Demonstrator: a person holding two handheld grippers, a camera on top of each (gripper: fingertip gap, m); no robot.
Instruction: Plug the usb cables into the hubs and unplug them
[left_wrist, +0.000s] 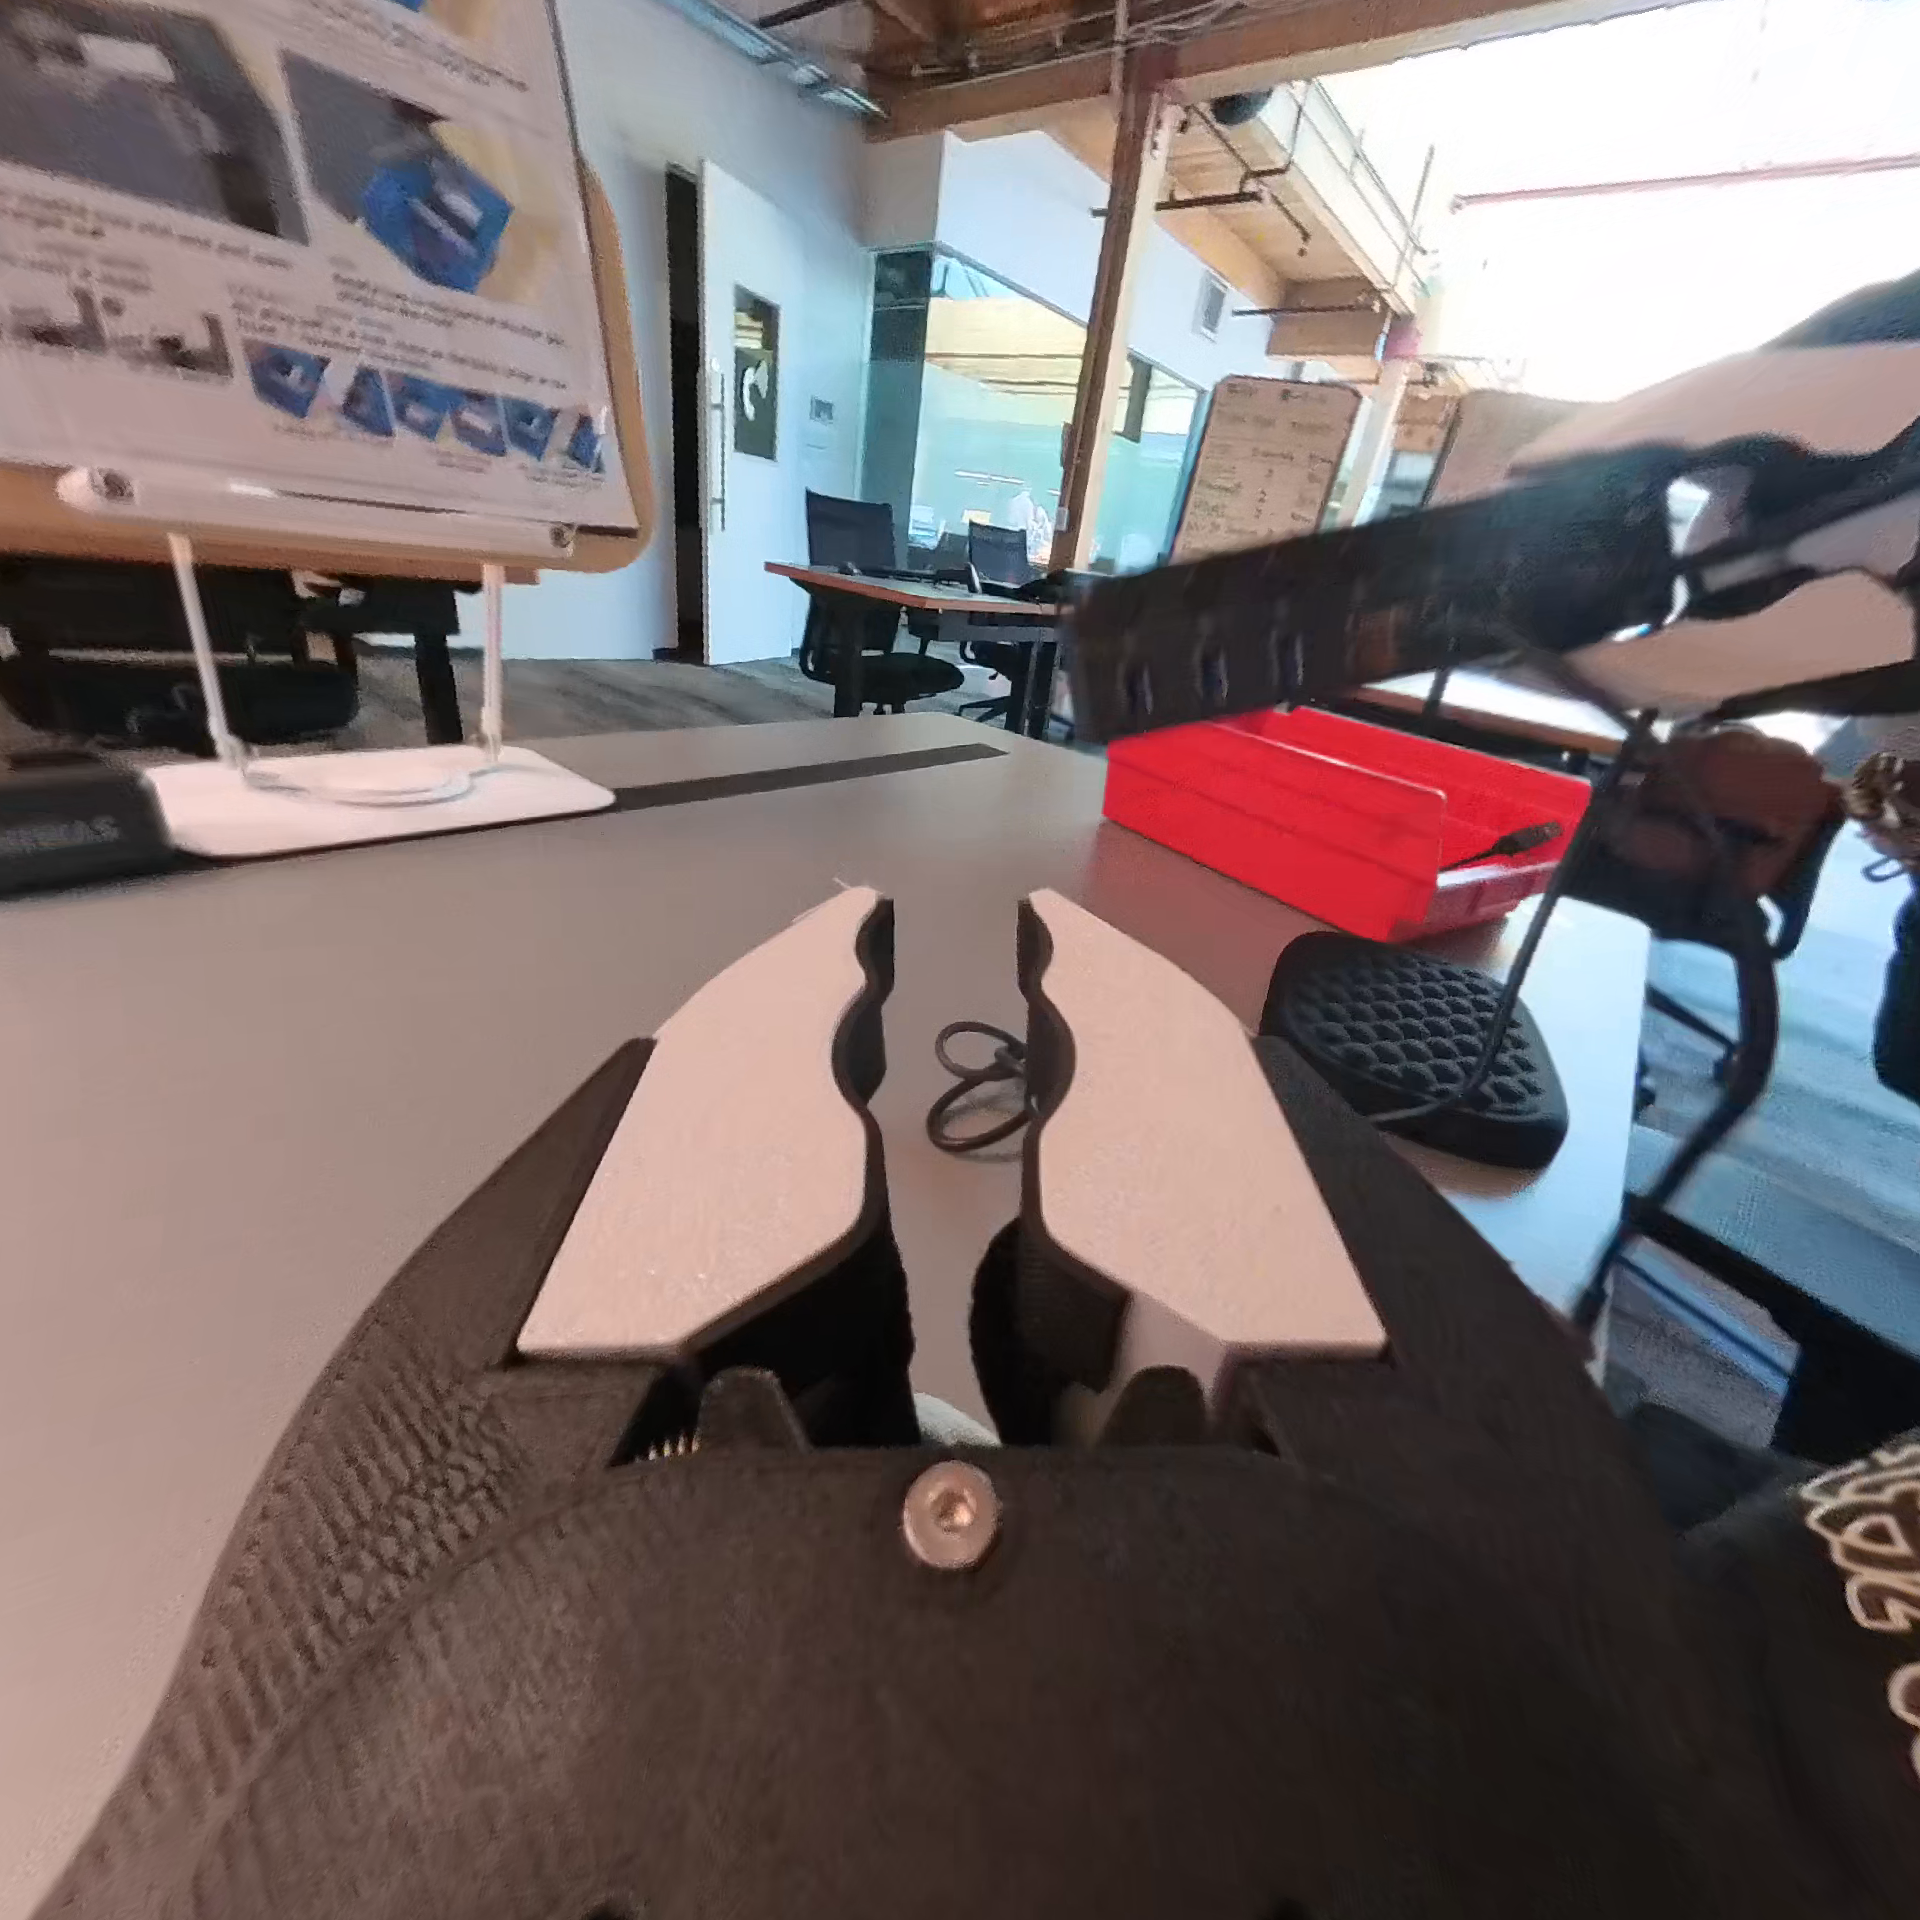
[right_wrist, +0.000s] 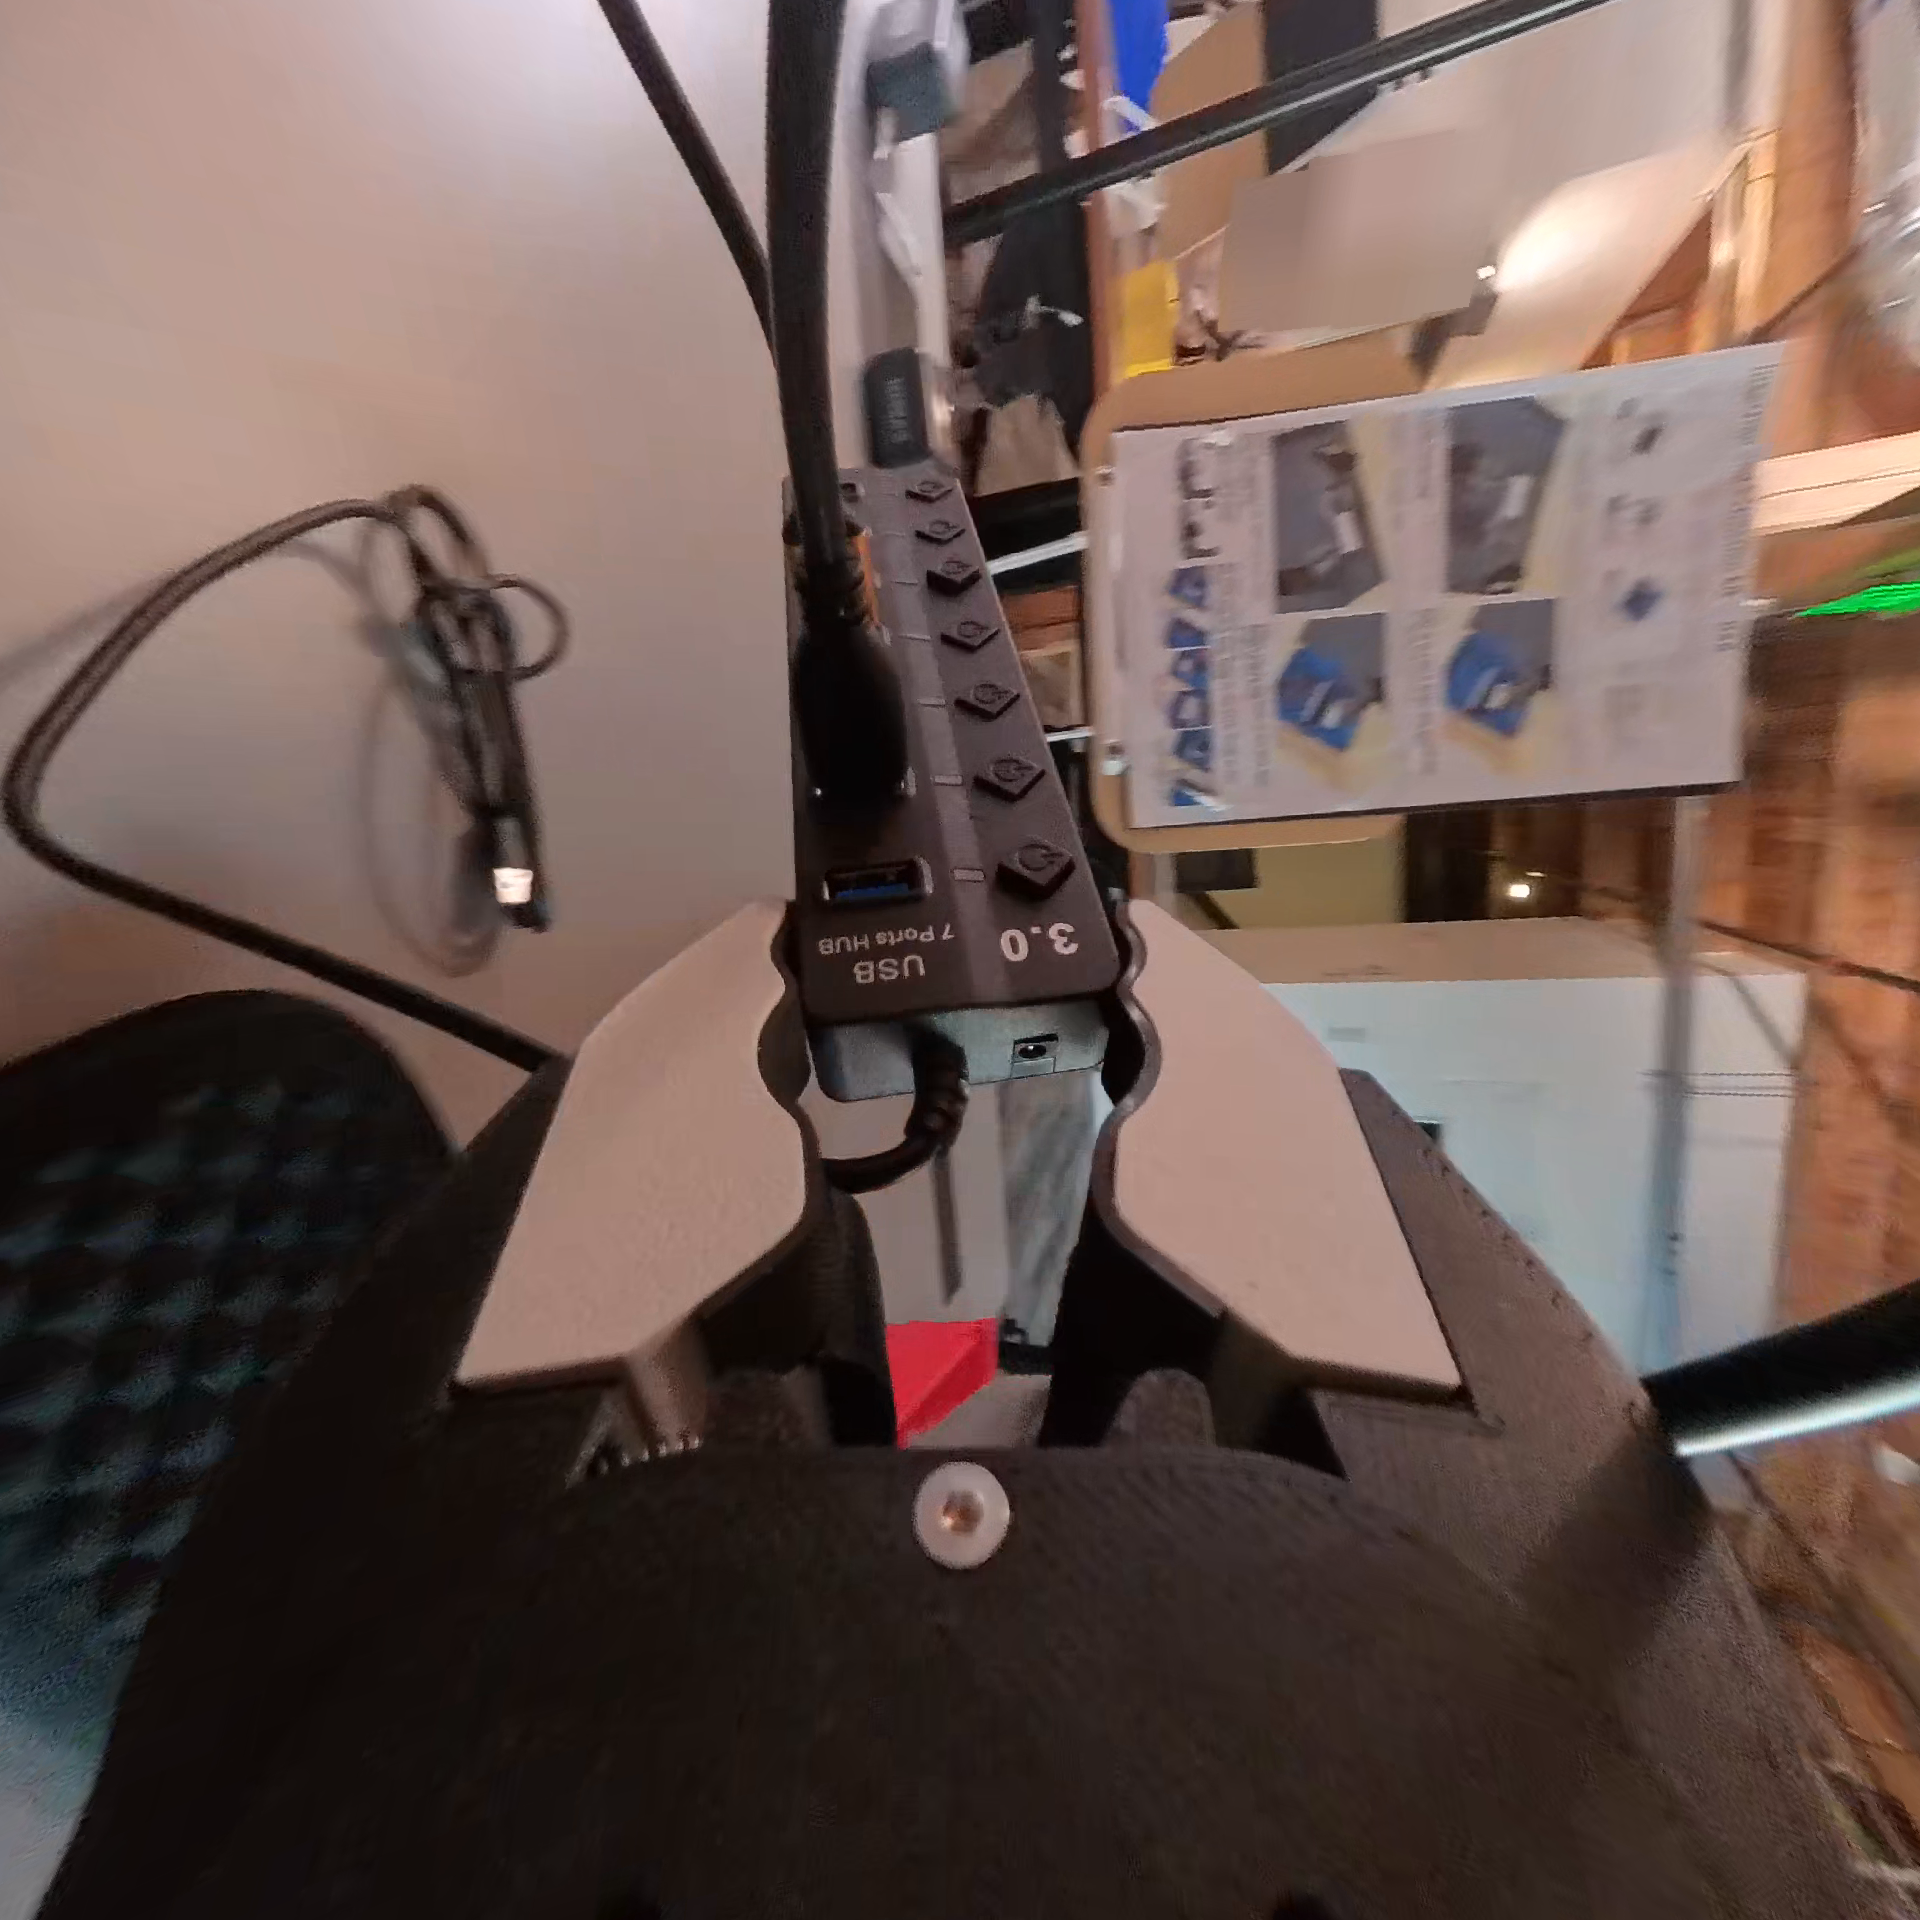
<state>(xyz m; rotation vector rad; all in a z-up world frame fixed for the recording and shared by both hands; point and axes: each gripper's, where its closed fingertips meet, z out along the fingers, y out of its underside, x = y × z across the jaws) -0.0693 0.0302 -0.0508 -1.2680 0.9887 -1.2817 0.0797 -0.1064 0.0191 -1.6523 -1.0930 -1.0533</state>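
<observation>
Gripping the hub in my right gripper, left gripper empty, jaws parted; next I grab the loose cable at twelve o'clock.

White print on the near end of the black hub, small icons on its buttons. Printed sheet on the stand has caption text, blurred in both views. Whiteboard at the back has handwriting, too small to read. White lettering on the black box at the table's left edge
</observation>
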